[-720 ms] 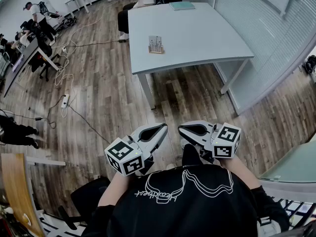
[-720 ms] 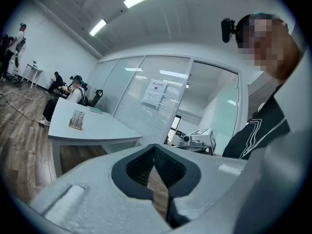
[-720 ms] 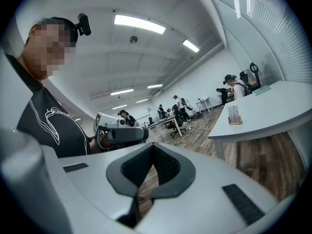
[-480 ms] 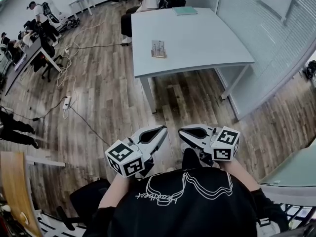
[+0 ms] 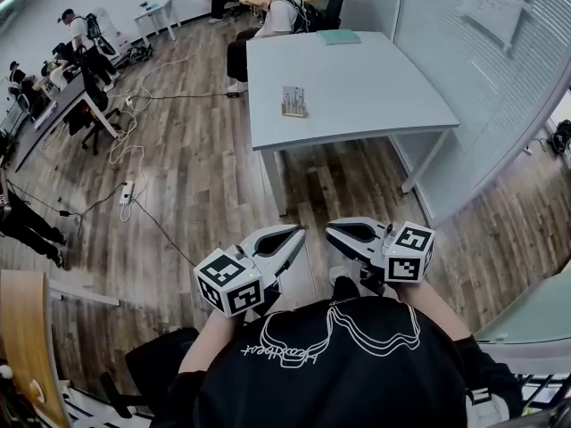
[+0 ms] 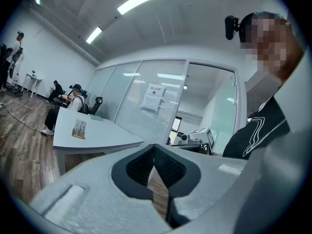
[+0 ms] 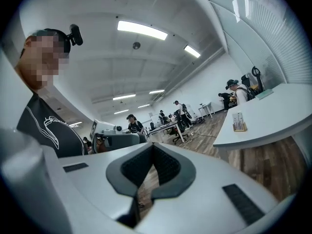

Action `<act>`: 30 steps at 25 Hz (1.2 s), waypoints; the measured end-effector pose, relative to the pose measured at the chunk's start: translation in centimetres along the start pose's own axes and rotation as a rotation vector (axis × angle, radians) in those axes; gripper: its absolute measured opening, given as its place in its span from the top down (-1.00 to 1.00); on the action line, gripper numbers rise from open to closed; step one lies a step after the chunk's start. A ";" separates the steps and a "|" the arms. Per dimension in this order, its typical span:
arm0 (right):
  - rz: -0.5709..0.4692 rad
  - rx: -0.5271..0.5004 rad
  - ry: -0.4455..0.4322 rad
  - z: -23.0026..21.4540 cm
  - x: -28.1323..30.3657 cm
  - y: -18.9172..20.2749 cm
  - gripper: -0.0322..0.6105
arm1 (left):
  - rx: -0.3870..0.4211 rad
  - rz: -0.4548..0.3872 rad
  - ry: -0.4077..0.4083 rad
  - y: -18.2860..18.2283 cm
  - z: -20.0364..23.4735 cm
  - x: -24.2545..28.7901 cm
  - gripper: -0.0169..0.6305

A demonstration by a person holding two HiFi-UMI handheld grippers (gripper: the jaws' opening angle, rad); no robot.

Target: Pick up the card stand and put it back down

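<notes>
The card stand (image 5: 293,102), a small wooden base with upright clear cards, stands near the left edge of the white table (image 5: 357,87). It also shows in the left gripper view as the card stand (image 6: 78,129) and in the right gripper view as the card stand (image 7: 238,122). My left gripper (image 5: 295,236) and right gripper (image 5: 332,231) hover close to the person's chest, over the floor, far short of the table. Both are shut and hold nothing. Their tips point toward each other.
A green booklet (image 5: 339,36) lies at the table's far end, with a seated person (image 5: 277,16) behind it. Desks, chairs and several people fill the far left. Cables and a power strip (image 5: 127,193) lie on the wooden floor. A glass wall with blinds (image 5: 482,52) runs along the right.
The view has shifted: table and card stand sit slightly farther right and lower in the head view. Both grippers keep the same pose, shut, near the body.
</notes>
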State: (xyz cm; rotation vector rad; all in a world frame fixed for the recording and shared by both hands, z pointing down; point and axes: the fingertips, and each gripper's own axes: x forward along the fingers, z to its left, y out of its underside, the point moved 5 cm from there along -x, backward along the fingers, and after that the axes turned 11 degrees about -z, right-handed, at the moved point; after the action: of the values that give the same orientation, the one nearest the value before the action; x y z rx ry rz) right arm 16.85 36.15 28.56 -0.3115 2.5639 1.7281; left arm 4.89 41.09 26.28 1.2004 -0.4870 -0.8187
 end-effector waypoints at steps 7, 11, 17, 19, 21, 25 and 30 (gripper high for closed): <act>0.018 -0.027 0.041 -0.1 0.5 0.6 0.88 | -0.008 -0.001 -0.003 -0.5 0.3 -1.0 0.91; 0.042 -0.001 0.056 -1.8 0.8 1.3 0.88 | -0.022 -0.007 -0.007 -0.2 1.8 -0.2 0.91; 0.061 0.030 0.085 -6.6 1.8 1.1 0.88 | -0.065 -0.028 -0.060 -0.5 6.6 2.5 0.91; 0.063 0.041 0.091 -8.6 2.4 0.8 0.88 | -0.067 -0.023 -0.078 -0.6 8.4 3.7 0.91; 0.068 0.065 0.101 -10.4 3.1 0.7 0.88 | -0.081 -0.003 -0.095 -0.5 10.2 4.7 0.91; 0.060 0.099 0.114 -14.9 5.4 -0.1 0.88 | -0.113 0.045 -0.125 -0.4 14.9 7.5 0.91; 0.066 0.121 0.130 -21.4 8.7 -1.4 0.88 | -0.116 0.053 -0.142 -1.0 21.3 11.4 0.91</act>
State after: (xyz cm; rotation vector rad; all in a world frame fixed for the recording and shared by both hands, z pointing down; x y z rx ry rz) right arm 10.42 14.63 34.19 -0.3491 2.7859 1.6147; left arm -3.56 18.97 30.98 1.0224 -0.5773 -0.8784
